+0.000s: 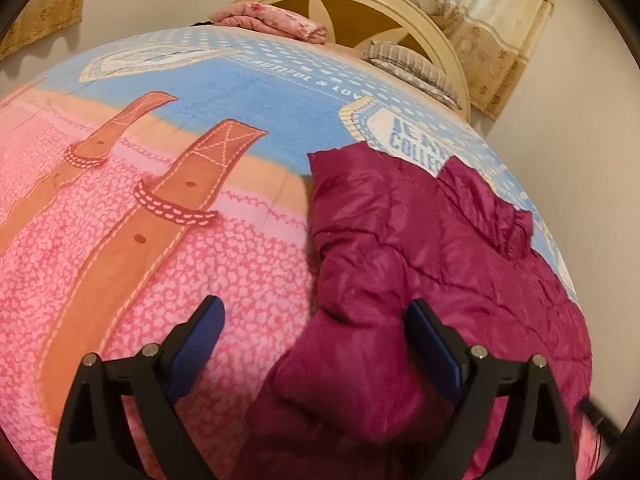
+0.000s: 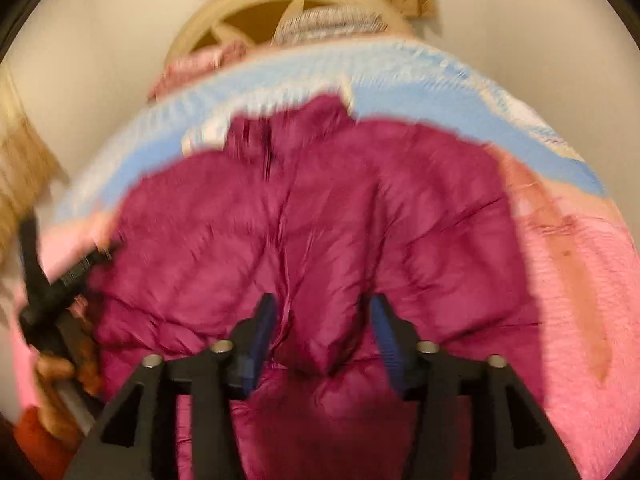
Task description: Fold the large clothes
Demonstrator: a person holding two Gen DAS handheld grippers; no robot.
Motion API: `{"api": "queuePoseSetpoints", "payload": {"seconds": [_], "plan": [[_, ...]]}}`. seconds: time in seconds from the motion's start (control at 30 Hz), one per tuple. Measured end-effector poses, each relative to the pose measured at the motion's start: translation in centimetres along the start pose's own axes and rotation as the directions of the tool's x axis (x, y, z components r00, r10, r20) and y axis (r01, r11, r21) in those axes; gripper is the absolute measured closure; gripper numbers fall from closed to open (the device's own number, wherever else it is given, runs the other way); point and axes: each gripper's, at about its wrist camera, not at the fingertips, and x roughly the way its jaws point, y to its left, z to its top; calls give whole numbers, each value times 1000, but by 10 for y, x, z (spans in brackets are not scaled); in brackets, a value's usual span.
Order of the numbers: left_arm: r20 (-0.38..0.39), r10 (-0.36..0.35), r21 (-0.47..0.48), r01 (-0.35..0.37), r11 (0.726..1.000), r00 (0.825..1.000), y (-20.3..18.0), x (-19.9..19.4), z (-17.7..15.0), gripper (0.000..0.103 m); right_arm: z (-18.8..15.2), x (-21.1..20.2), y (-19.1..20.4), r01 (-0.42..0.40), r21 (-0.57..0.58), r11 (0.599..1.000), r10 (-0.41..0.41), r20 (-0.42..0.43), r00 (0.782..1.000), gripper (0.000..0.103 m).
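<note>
A magenta puffer jacket (image 1: 420, 248) lies spread on the bed; in the right wrist view the jacket (image 2: 320, 208) fills the middle, collar at the far end, blurred by motion. My left gripper (image 1: 316, 312) is open, hovering over the jacket's left edge, one sleeve fold between its blue pads, nothing held. My right gripper (image 2: 322, 308) is open with a bulge of jacket fabric between its fingers; I cannot tell if it touches. The left gripper (image 2: 52, 292) also shows at the left edge of the right wrist view, with the person's hand.
The bed cover (image 1: 160, 220) is pink and blue with printed brown straps. A cream headboard (image 1: 360, 4) stands at the far end with folded pink cloth (image 1: 272, 20) and a striped pillow (image 1: 412, 64). Curtains (image 1: 492, 20) hang on the wall behind.
</note>
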Motion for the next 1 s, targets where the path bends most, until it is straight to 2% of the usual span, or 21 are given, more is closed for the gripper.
{"api": "queuePoseSetpoints", "payload": {"seconds": [0.03, 0.13, 0.23, 0.33, 0.5, 0.67, 0.83, 1.0], "plan": [[7, 9, 7, -9, 1000, 1000, 1, -7, 0, 8, 5, -14, -6, -1, 15, 1000, 0, 37, 999, 39], [71, 69, 44, -72, 996, 995, -4, -32, 8, 8, 30, -40, -16, -19, 22, 1000, 17, 107, 994, 38], [114, 37, 46, -42, 998, 993, -16, -49, 30, 8, 74, -38, -11, -35, 22, 999, 32, 103, 994, 38], [107, 20, 70, -28, 997, 994, -40, -43, 50, 8, 115, -5, -3, -95, 75, 993, 90, 69, 994, 38], [81, 4, 111, -13, 994, 997, -73, -3, 53, 8, 158, 76, 7, -98, 197, 975, 108, -41, 993, 38], [46, 48, 112, -53, 992, 998, -68, 44, 24, 8, 181, 154, 5, -3, 297, 955, 52, -158, 986, 38], [39, 21, 74, -24, 997, 999, -60, 45, 25, 8, 200, 198, 14, 62, 300, 952, -4, -193, 981, 38], [34, 34, 86, -37, 996, 999, -65, 47, 24, 6, 202, 228, 23, 194, 277, 941, -114, -277, 954, 38]]}}
